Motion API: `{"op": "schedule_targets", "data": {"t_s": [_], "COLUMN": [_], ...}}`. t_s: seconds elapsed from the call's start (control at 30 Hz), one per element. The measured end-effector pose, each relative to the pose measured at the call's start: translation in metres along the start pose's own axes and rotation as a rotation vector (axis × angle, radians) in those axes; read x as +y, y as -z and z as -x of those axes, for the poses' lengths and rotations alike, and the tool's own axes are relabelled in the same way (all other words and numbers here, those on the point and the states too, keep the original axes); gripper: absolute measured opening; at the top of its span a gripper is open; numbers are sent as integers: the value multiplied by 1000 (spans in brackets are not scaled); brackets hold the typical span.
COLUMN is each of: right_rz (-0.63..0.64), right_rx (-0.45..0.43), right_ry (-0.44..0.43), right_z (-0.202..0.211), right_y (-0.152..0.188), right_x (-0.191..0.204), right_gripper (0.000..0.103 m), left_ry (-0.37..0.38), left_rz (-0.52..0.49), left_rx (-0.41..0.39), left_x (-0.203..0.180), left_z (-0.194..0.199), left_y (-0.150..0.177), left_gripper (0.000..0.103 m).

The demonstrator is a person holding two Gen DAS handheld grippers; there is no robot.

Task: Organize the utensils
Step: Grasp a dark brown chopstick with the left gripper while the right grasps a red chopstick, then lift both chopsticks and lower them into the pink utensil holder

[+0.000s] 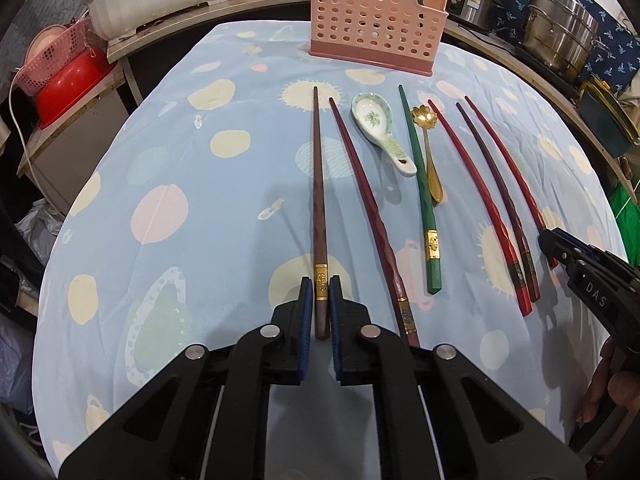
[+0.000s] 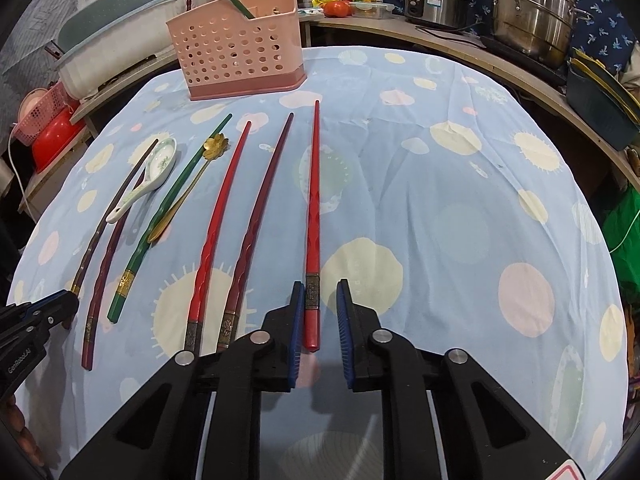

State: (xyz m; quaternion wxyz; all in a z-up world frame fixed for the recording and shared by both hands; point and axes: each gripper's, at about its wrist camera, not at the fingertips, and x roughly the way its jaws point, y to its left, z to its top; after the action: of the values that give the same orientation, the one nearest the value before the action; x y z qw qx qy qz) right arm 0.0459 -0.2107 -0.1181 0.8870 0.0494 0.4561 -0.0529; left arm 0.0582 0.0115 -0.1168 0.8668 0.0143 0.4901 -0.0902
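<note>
The left gripper [image 1: 320,292] was closed on the butt end of the brown chopstick [image 1: 318,184], which lay flat on the bench [image 1: 180,160]. The right gripper [image 2: 320,300] straddled the butt of the red chopstick [image 2: 313,208]; its left pad touched the stick, while a gap remained at the right pad. The step in hand appeared to be a two-handed pick-up. The next move likely called for lifting both sticks and lowering them, tips first, into the pink holder [image 2: 236,60].
</note>
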Motion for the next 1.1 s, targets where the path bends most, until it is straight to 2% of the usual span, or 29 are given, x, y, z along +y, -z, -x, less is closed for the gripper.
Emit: {"op": "schedule_targets", "data": {"t_s": [0.1,0.5,0.77,1.1], "right_rz": [0,-13,-22,-30], "right_rx": [0,-18,-62,-169], "right_ry": [-1,-10,-25,-56], "right_z": [0,17,42,90], "right_y": [0,2,0,-18], "right_x": [0,-6,-7,-8], "right_gripper": [7,7,7,7], "left_ry": [3,26,50,69], "left_rz": [0,17,24,33], "left_rx": [0,-25,-80,-174], "left_x": [1,5,6,7], "left_z": [1,18,46,88], "left_y": [0,-1,-6,-19], "left_gripper": [7,7,7,7]}}
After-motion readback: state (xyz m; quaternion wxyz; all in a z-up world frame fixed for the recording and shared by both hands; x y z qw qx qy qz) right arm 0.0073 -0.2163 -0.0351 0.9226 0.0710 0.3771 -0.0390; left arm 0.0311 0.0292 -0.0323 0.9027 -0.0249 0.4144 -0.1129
